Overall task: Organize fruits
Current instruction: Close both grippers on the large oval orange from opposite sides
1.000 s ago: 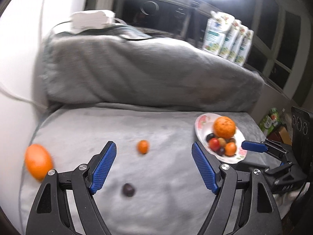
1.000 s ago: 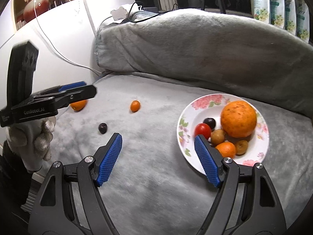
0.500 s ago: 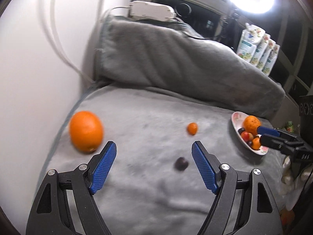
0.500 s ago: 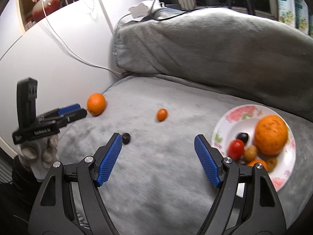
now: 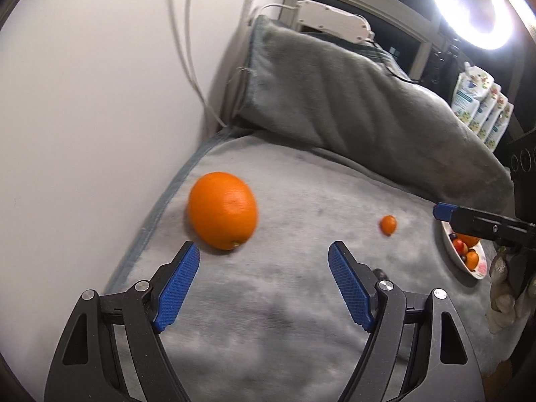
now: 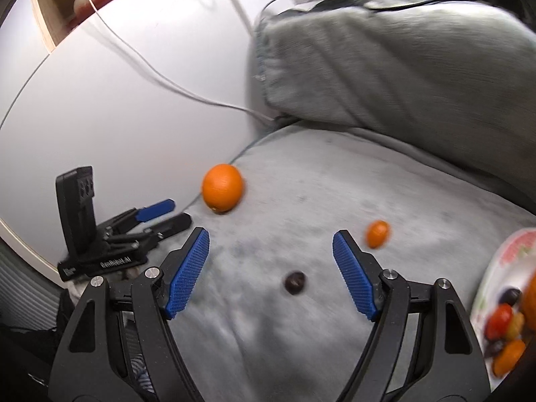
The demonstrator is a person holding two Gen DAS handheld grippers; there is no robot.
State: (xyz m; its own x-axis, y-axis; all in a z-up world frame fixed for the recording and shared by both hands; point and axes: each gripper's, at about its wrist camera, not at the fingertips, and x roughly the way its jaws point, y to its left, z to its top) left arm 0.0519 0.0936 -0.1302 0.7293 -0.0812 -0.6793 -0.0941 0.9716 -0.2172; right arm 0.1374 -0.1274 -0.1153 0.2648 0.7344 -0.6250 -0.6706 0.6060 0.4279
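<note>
A large orange point(image 5: 222, 211) lies on the grey blanket point(image 5: 301, 301) near the wall, just beyond the left finger of my open left gripper point(image 5: 263, 251). A small orange fruit point(image 5: 388, 225) lies farther right. A dark round fruit point(image 5: 380, 272) peeks out behind my left gripper's right finger. In the right wrist view my open right gripper point(image 6: 271, 234) hovers over that dark fruit point(image 6: 294, 282), which sits between and below its fingers, apart from them. The large orange point(image 6: 222, 187) and small orange fruit point(image 6: 378, 233) lie beyond. A flowered plate point(image 6: 512, 248) with several fruits is at the right edge.
A white wall point(image 5: 100, 100) with hanging cables borders the blanket on the left. A grey cushion point(image 5: 351, 107) rises at the back, with a white power strip point(image 5: 331, 20) on top. A bright ring light point(image 5: 475, 3) glares at the upper right. The left gripper point(image 6: 171, 214) shows beside the orange.
Both views swung left. The large orange went from the left edge to just ahead of my left gripper. The plate slid to the right edge; the dark fruit now lies between my right fingers.
</note>
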